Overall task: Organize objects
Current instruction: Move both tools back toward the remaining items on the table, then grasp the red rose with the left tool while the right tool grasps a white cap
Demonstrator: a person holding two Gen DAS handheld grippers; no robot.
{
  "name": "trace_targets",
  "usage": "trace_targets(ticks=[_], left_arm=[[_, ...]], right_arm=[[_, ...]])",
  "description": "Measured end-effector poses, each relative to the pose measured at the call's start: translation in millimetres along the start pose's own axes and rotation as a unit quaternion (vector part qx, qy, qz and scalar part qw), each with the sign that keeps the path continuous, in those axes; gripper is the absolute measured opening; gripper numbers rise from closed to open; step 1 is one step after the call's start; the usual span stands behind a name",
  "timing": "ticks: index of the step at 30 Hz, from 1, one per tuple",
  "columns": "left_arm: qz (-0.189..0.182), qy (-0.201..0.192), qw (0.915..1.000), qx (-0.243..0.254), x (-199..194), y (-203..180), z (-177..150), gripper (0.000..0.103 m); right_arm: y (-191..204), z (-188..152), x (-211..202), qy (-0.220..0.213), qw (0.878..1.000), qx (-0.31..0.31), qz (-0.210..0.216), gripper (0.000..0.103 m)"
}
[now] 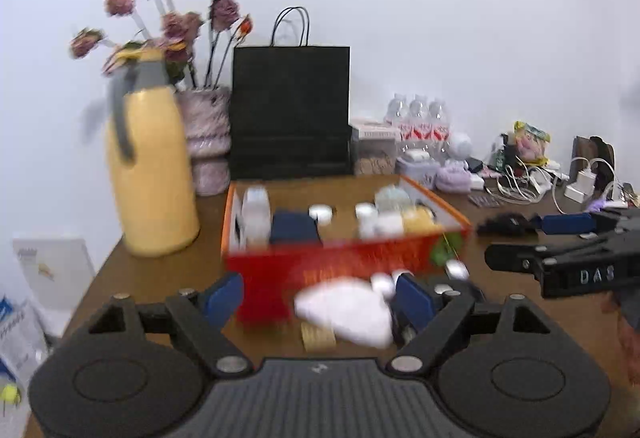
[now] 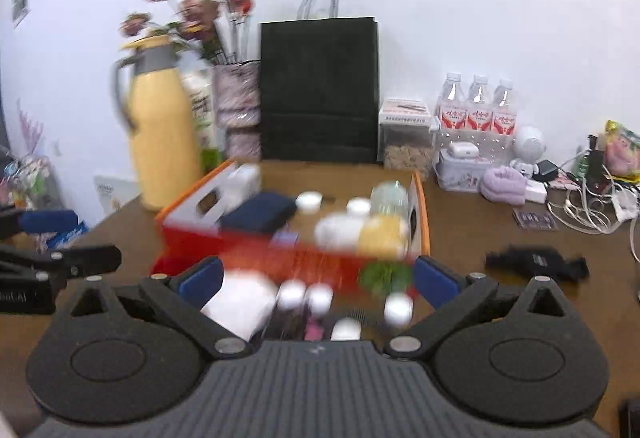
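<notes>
Both hand-held grippers, left (image 1: 320, 298) & right (image 2: 316, 282), were spread, empty. Step: between picks. Next req'd: approach loose items near red box (image 1: 344, 270).

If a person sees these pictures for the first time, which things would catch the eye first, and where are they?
Probably the red and orange box in the middle of the brown table, filled with small items such as a dark blue case. Behind it a tall black paper bag stands against the white wall. To its left stand a yellow thermos jug and a vase of dried pink flowers.
</notes>
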State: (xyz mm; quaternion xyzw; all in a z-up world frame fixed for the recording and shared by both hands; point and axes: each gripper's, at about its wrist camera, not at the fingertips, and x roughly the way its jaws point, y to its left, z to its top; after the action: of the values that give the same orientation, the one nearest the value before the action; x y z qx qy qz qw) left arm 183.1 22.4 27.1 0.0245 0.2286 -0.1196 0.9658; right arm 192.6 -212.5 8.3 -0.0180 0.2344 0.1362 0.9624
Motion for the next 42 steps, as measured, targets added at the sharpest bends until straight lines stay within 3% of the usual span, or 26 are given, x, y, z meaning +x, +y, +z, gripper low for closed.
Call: trace_targets(ticks=[5,10,16,19,23,28,31,37,42], left_arm=[[0.015,0.019,0.9996,0.015,-41,-12,-38,0.084],[0.021,0.021,0.9995,-0.009,-50,-6,-47,0.084],[0.029,0.018,0.9992,-0.018,-44,-3,-50,0.082],[0.024,0.029,0.9992,-0.016,-31,-3,-54,0.071],[0.023,0.045,0.9987,-0.01,-4,-3,-56,0.066],[0.015,0.063,0.9976,-0.027,40,3,-50,0.065],[0.039,0.053,0.9977,-0.016,66,1,-47,0.065],[0.085,0.023,0.9958,-0.023,108,26,-27,0.072],[0.076,0.034,0.9962,-0.028,136,41,-18,0.072]], right_arm=[[17,-44,-44,0.015,0.999,-0.045,-0.023,0.103],[11,-45,-57,0.014,0.997,-0.046,-0.06,0.103],[5,-51,-53,0.016,0.998,-0.029,-0.061,0.103],[7,-57,-42,0.025,0.997,-0.036,-0.058,0.103],[7,-58,-23,0.029,0.997,-0.04,-0.052,0.103],[-9,-50,13,0.005,0.997,-0.03,-0.071,0.098],[-26,-39,41,0.013,0.995,-0.013,-0.094,0.091],[-60,-24,99,0.042,0.995,0.021,-0.092,0.07],[-82,-17,132,0.046,0.995,0.036,-0.08,0.068]])
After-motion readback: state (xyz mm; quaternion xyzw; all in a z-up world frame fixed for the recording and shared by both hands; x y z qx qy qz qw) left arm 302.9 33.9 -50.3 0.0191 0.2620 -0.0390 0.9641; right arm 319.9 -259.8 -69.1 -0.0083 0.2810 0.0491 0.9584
